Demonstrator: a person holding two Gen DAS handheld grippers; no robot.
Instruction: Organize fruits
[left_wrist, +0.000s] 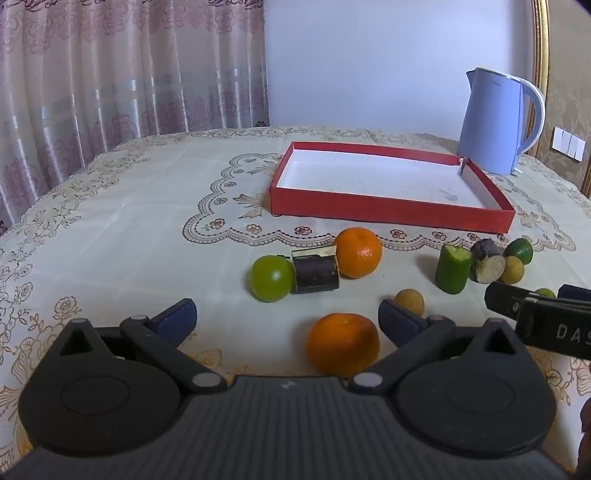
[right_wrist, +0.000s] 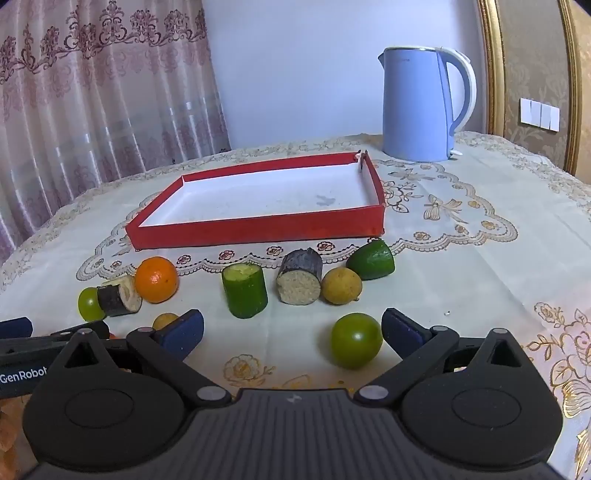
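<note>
**Fruit waits between spread fingers, box beyond**

Orange (left_wrist: 342, 343) sits just ahead of the left gripper (left_wrist: 288, 317), jaws wide apart; green fruit (right_wrist: 356, 340) likewise inside the right gripper (right_wrist: 291, 326) (nothing clamped). Farther across the worktop (left_wrist: 129, 221), the empty red box (left_wrist: 388, 212) lies straight ahead.

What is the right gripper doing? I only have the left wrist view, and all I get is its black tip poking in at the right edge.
Observer: In the right wrist view the right gripper is wide open and holds nothing.
Operator: Is anything between its fingers?
Observer: Yes, a round green fruit sits on the tablecloth between them, close beside the finger on the right of that view. I cannot tell whether they touch.
</note>
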